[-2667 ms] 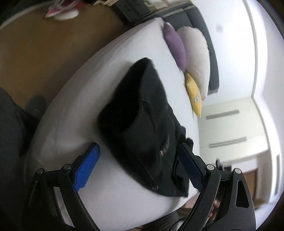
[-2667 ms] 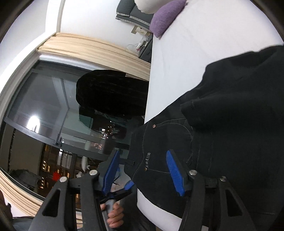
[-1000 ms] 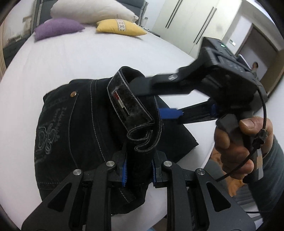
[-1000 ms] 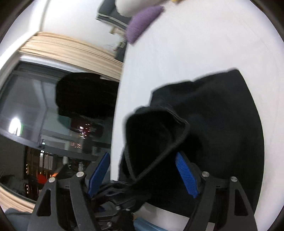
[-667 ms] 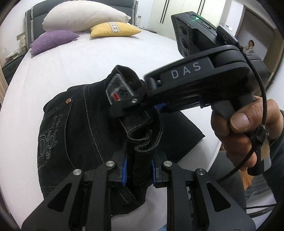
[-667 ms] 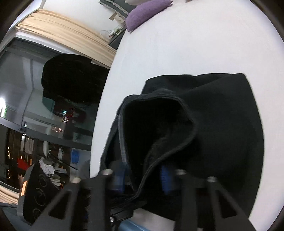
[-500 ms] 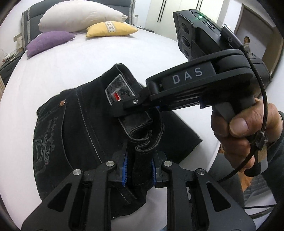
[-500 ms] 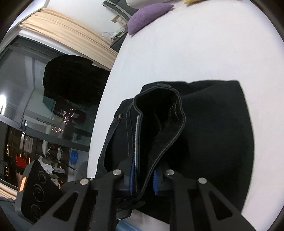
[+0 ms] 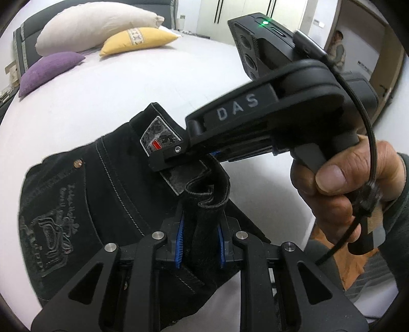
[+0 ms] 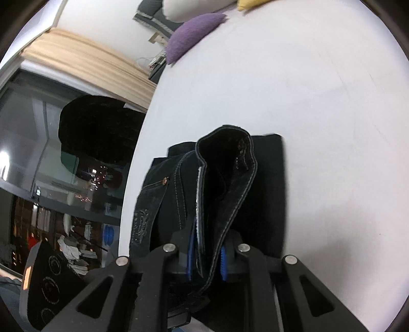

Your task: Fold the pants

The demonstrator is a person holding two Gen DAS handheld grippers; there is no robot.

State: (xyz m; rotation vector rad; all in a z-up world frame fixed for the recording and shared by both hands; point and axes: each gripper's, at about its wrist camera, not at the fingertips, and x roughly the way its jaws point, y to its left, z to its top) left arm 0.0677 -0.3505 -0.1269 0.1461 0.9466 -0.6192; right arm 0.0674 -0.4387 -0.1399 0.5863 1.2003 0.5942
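- Black pants (image 9: 84, 204) lie bunched at the near edge of a white bed (image 9: 115, 97), waistband raised.
- The left gripper (image 9: 199, 242) has its jaws pinching a fold of the waistband.
- The right gripper (image 10: 205, 255), gripped by a hand (image 9: 340, 194), likewise pinches the waistband just beside it.
- Three pillows (image 9: 97, 23) rest at the bed's far end.

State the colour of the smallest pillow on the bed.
Purple. The smallest pillow shows best in the left wrist view, beside the yellow pillow.
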